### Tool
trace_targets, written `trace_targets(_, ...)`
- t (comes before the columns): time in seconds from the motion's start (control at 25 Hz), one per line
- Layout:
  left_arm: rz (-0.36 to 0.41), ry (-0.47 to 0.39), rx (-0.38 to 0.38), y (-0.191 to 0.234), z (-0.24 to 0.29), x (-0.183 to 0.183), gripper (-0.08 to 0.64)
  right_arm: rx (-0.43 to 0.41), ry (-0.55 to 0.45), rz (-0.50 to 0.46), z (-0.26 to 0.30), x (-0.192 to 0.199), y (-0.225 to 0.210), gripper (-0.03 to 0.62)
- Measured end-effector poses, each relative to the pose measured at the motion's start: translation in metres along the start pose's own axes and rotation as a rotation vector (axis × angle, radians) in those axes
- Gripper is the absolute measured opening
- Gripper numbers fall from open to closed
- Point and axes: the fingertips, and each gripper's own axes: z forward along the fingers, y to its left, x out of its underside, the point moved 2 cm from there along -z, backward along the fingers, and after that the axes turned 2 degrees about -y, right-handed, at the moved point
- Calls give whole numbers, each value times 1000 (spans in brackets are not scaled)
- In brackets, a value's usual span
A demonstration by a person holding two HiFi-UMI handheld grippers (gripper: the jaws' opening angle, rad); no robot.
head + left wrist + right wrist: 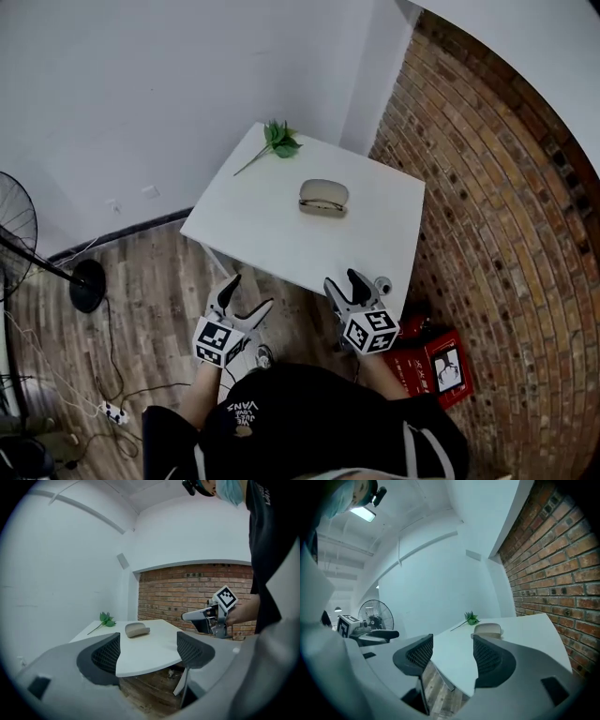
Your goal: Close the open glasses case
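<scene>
With my left gripper [247,293] and right gripper [342,279] both spread and empty short of the table [272,239], the glasses case [323,197] mid-table looks barely ajar, I think, so a one-sided push could skid it rather than shut it.

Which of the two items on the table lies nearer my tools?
The grey glasses case, in the middle; the green leafy sprig lies beyond it at the far corner.
</scene>
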Motion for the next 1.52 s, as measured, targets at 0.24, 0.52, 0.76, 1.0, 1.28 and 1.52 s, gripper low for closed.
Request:
trace_targets(0.24,22,13,110,47,8,-1,376,119,-27,40,23,0,14,249)
trace_targets(0.52,-25,27,198,70,29,6,376,229,-15,48,27,7,12,249)
trace_targets(0.76,-45,44,241,69,55,10,378,273,-5,64,28,9,-7,249)
trace_targets(1.0,-40,53,228,80,86,5,383,262,-14,78,50,3,-37,249)
trace_targets(1.28,-36,52,213,91,139,-12,385,233,-12,85,83,-15,-81,249)
trace_targets(1.52,-29,52,213,96,188,-23,387,220,-6,87,105,-28,-122,249)
